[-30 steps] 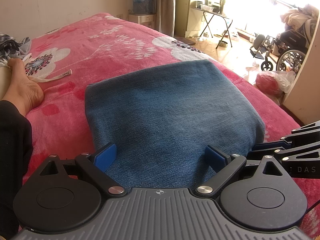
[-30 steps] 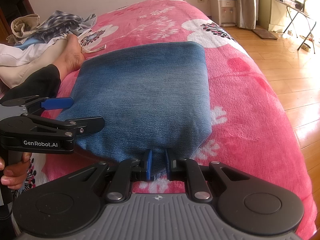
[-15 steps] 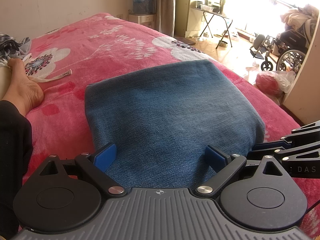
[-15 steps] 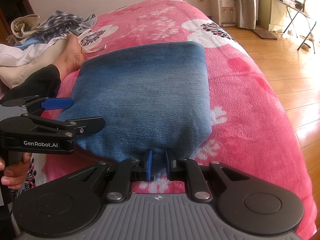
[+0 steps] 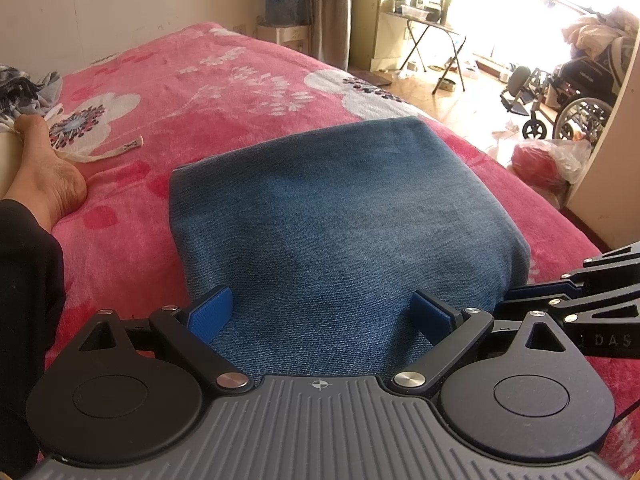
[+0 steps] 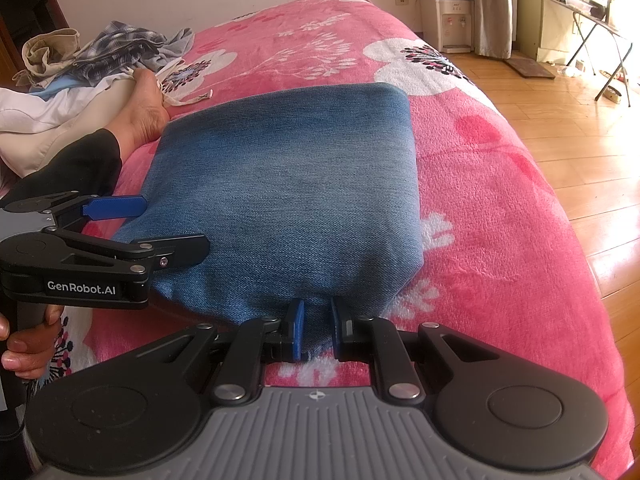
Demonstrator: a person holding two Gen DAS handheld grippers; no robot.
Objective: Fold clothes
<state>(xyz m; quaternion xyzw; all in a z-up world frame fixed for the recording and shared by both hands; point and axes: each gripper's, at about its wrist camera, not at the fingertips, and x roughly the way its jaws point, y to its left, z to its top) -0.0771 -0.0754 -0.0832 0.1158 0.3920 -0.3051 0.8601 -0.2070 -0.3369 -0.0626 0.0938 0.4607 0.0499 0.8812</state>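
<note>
The folded jeans [image 5: 340, 224] lie on the pink floral bed [image 5: 168, 92]. Left gripper [image 5: 322, 312]: fingers spread, over the jeans' near left portion. Right gripper [image 6: 316, 326]: fingers pinching the jeans' near edge. Recommended: release gently, without dragging, keeping the fold square.

Left gripper [image 5: 322, 312] spread wide over folded jeans [image 5: 340, 216], perhaps touching.
</note>
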